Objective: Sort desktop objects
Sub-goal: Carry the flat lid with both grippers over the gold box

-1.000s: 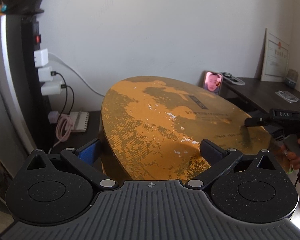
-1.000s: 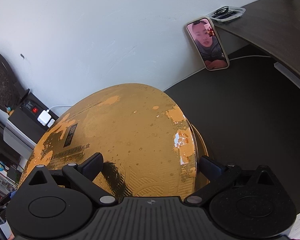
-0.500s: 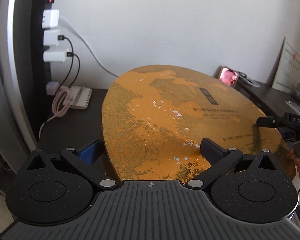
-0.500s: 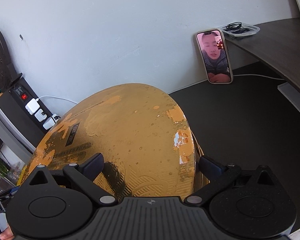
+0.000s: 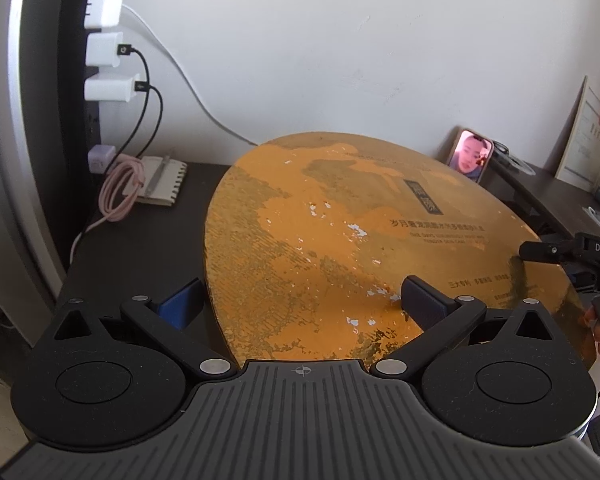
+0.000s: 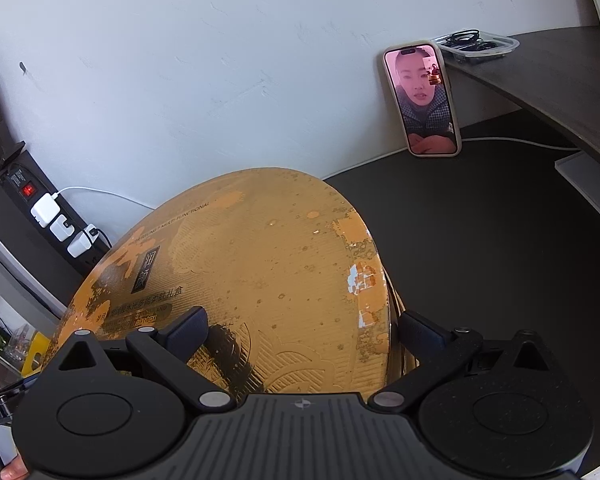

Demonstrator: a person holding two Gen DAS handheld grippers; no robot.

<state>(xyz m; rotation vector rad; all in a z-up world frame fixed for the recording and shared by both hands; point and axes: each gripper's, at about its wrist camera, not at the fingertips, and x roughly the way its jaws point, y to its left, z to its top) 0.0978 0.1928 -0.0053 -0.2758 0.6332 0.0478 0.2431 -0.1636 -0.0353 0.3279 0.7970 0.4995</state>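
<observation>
A large round orange-gold gift box [image 5: 340,240], worn and with dark printed text, fills the middle of both views. My left gripper [image 5: 300,300] is shut on its near rim: one finger lies on the lid, the blue pad [image 5: 180,304] sits outside the edge. My right gripper [image 6: 300,328] clamps the opposite rim of the gift box [image 6: 260,272] the same way, and its black finger [image 5: 556,250] shows at the right of the left wrist view. I cannot tell whether the box rests on the dark desk [image 6: 480,240].
A phone [image 6: 422,98] with a lit screen leans on the white wall. A black power strip [image 5: 100,60] with white chargers stands at the left, above a notebook [image 5: 162,182] and a coiled pink cable [image 5: 122,192]. A clear tray [image 6: 478,44] sits on the raised desk.
Both grippers have carried the box lower and nearer the wall. The power strip has risen in the left view and the phone looms larger in the right view. Both grips are unchanged.
</observation>
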